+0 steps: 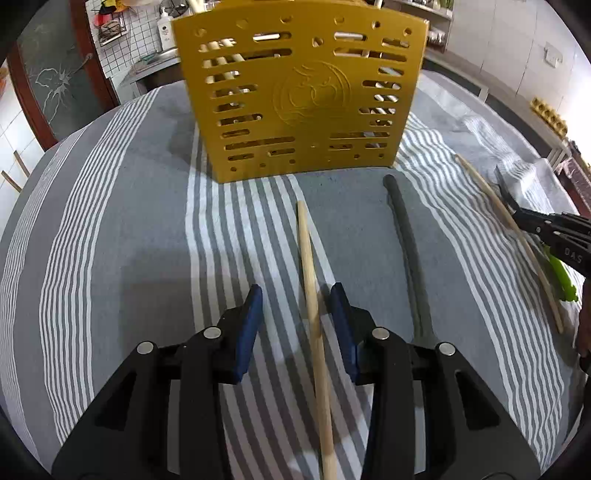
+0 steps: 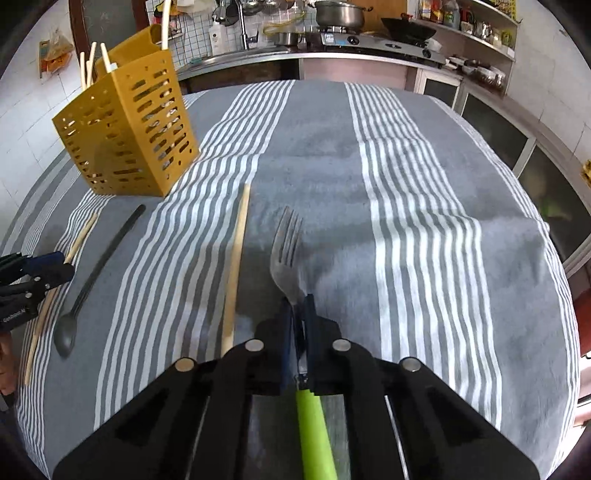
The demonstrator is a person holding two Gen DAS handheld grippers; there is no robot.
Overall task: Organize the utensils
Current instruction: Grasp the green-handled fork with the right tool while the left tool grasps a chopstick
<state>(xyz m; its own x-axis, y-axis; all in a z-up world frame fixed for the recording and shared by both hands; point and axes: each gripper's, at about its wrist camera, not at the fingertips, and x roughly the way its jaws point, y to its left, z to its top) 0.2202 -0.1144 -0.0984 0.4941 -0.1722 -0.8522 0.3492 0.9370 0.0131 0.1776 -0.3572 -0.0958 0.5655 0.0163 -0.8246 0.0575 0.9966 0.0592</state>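
The right gripper (image 2: 298, 314) has its blue pads clamped on the thin steel neck of a green-handled metal fork (image 2: 286, 251), whose tines point away toward the far edge of the counter (image 2: 424, 177) while the smooth lime handle runs back under the black frame. The left gripper (image 1: 295, 314) stands partly apart, its blue pads either side of a pale round wooden chopstick (image 1: 312, 295) without pressing on it; the stick lies flat along the stripes of the cloth.

Just beside that stick, toward the right gripper, lies a dark grey matte spoon (image 2: 96, 266), bowl nearer the person, and beyond it a second pale wooden chopstick (image 2: 236, 266) close to the fork.

A yellow perforated plastic utensil holder (image 1: 299, 96), boxy with slotted walls and an embossed round emblem, stands upright toward the far left part of the counter, holding several pale sticks (image 2: 90, 68).

The counter is covered by a soft grey cloth with bands of narrow white stripes (image 2: 243, 122), slightly rumpled at the right edge. Behind it are a steel sink, a gas stove with a metal pot (image 2: 338, 14), white tiles and cluttered shelves.
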